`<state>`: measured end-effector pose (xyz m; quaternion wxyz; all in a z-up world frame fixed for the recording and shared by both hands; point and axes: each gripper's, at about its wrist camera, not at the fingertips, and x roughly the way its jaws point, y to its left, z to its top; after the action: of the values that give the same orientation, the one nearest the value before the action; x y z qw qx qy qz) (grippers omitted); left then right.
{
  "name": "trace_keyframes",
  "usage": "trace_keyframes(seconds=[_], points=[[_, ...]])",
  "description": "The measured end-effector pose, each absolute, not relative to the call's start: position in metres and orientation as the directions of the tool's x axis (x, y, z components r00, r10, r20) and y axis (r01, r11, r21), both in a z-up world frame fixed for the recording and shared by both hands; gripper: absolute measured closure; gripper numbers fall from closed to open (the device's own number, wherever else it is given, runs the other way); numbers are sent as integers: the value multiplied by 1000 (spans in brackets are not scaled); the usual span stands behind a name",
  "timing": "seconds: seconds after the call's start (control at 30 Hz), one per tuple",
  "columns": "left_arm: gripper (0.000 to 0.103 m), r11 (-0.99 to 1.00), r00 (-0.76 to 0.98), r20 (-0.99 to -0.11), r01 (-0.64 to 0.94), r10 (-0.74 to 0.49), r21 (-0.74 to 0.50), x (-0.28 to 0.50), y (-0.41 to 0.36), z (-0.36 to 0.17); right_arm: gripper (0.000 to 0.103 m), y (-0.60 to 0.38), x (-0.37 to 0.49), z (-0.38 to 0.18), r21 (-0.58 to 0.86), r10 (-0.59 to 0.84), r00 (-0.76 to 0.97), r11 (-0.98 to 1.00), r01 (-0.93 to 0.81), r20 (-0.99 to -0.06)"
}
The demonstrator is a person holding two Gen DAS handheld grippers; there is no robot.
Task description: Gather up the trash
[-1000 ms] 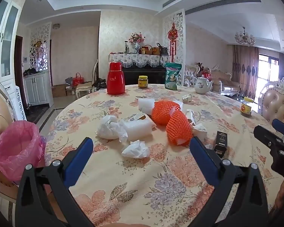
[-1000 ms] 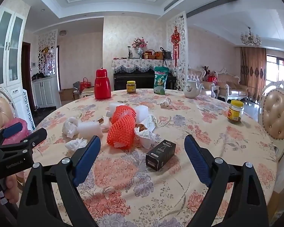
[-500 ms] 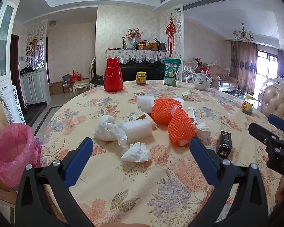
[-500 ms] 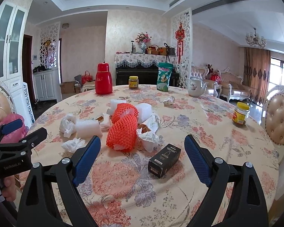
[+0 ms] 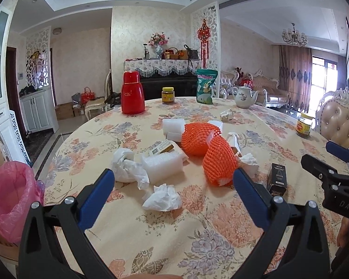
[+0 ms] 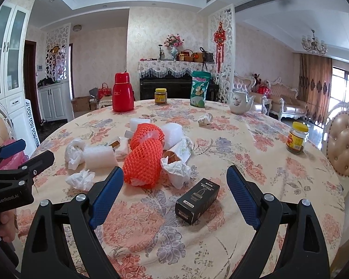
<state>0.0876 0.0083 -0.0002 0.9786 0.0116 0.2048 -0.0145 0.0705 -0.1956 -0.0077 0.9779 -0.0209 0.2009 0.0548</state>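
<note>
Both the left gripper (image 5: 173,183) and right gripper (image 6: 174,181) hung open and empty over the table's near edge. The trash pile (image 5: 186,153) sat mid-table (its inner scraps half hidden under orange netting (image 6: 143,160)); the pink bin bag (image 5: 8,200) was cut off beyond the left edge.

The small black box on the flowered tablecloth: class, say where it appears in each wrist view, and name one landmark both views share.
Left wrist view: the small black box stands far right, just beyond the left gripper's right jaw.
Right wrist view: it lies low and central, between the open jaws.
Shared landmark: the near orange foam net, left of the box in both.
</note>
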Motion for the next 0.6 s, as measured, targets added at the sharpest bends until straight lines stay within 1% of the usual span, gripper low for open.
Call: trace_keyframes(seconds=[0.27, 0.6], points=[[4, 999, 911, -411, 33, -23, 18, 96, 6, -3, 18, -196, 83, -14, -20, 112, 904, 991, -132, -412], [4, 1000, 911, -413, 22, -14, 15, 92, 7, -6, 18, -193, 79, -11, -28, 121, 910, 989, -143, -397]])
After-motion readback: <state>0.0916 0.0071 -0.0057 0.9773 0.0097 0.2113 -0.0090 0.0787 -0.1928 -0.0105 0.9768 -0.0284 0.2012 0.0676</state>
